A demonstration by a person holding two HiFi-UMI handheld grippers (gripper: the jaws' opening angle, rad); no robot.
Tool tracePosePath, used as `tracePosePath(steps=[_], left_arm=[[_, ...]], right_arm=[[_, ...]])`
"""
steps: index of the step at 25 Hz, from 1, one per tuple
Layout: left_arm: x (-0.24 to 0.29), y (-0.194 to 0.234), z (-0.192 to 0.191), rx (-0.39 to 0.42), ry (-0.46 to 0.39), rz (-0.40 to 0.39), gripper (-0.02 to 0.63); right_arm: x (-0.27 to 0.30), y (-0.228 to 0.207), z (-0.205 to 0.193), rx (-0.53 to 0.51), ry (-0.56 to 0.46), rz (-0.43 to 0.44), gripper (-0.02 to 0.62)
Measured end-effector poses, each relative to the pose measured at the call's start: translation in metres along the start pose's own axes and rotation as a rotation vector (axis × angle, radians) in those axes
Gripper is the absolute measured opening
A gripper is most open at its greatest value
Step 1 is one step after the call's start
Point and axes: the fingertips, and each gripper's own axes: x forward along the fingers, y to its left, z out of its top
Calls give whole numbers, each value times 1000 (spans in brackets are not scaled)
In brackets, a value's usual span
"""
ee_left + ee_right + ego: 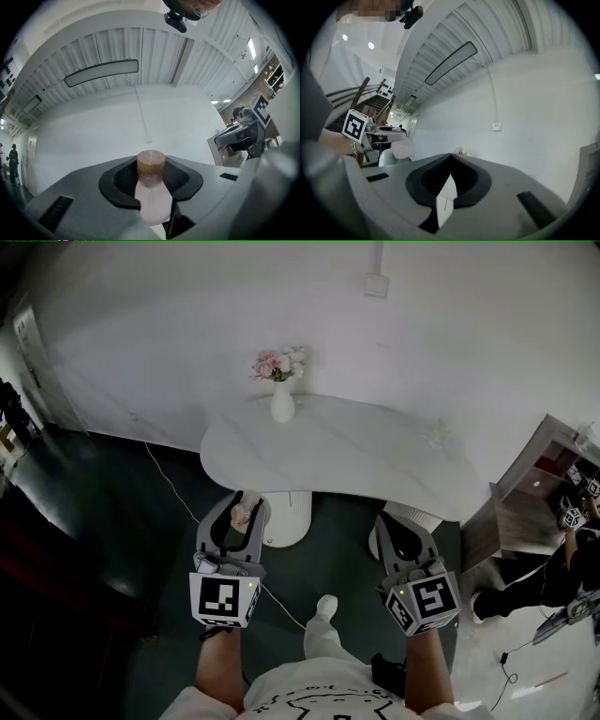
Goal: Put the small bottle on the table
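Note:
In the head view my left gripper (246,502) is shut on a small pale pink bottle (243,514) and hangs over the dark floor just short of the white oval table (356,451). The left gripper view shows the bottle (151,185), with its brown cap up, pinched between the black pads. My right gripper (394,519) hovers beside it at the table's near edge, its jaw tips meeting with nothing between them (450,158). From the right gripper view, the left gripper (377,133) and its pink bottle (401,148) appear at the left.
A white vase of pink flowers (281,390) stands at the table's far left end. The table's white pedestal (286,517) lies ahead of the left gripper. A wooden cabinet (520,517) and a person (583,563) are at the right. A cable (173,488) crosses the floor.

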Motion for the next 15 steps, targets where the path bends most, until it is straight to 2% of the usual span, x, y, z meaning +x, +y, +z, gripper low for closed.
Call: tracePosePath(steps=[15], left_arm=[[200,44,-56,-15,23,-4,129]], right_arm=[[172,-118,-24,45,20,6,-6]])
